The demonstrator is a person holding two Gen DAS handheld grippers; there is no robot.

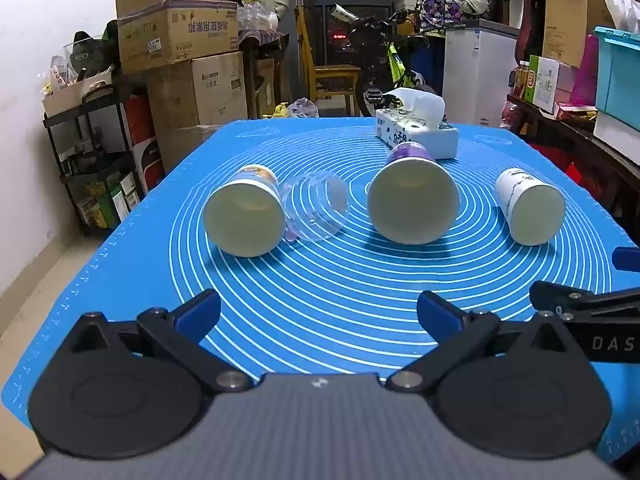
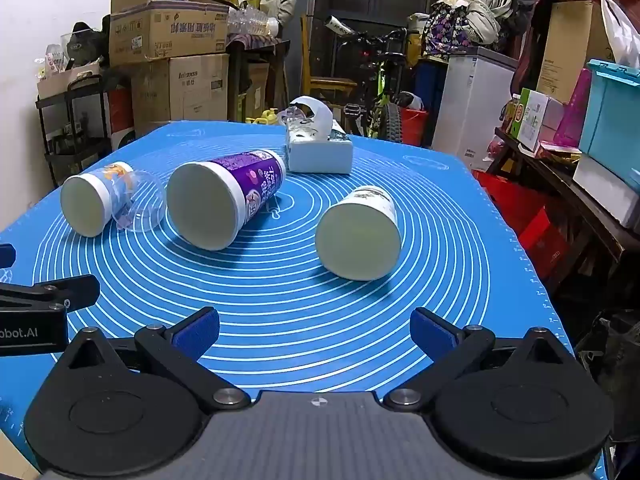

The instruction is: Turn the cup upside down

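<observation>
A: We have four cups lying on their sides on the blue mat that covers the worktop. On the far left is the small orange-print paper cup, with a clear plastic cup touching its right side. In the middle is the tall purple cup, and on the right the white cup with a dark print.

B: All the paper ones show us a pale round end, so their long axes run roughly from near to far, tilted a little off our line of sight. We can't tell for sure whether those ends are mouths or bases.

A: Which tool do we judge closer to what?

B: The right tool has the white cup just ahead and slightly right of centre; the left tool sits between the orange-print cup and the purple cup. The white cup looks like the right hand's job.

A: And the jaws?

B: Both tools are spread wide and carry nothing. The tissue box sits at the far edge, behind the purple cup, well clear of the white one.

A: So a grasp across the white cup's body, from the side, seems to us the way in.
</observation>
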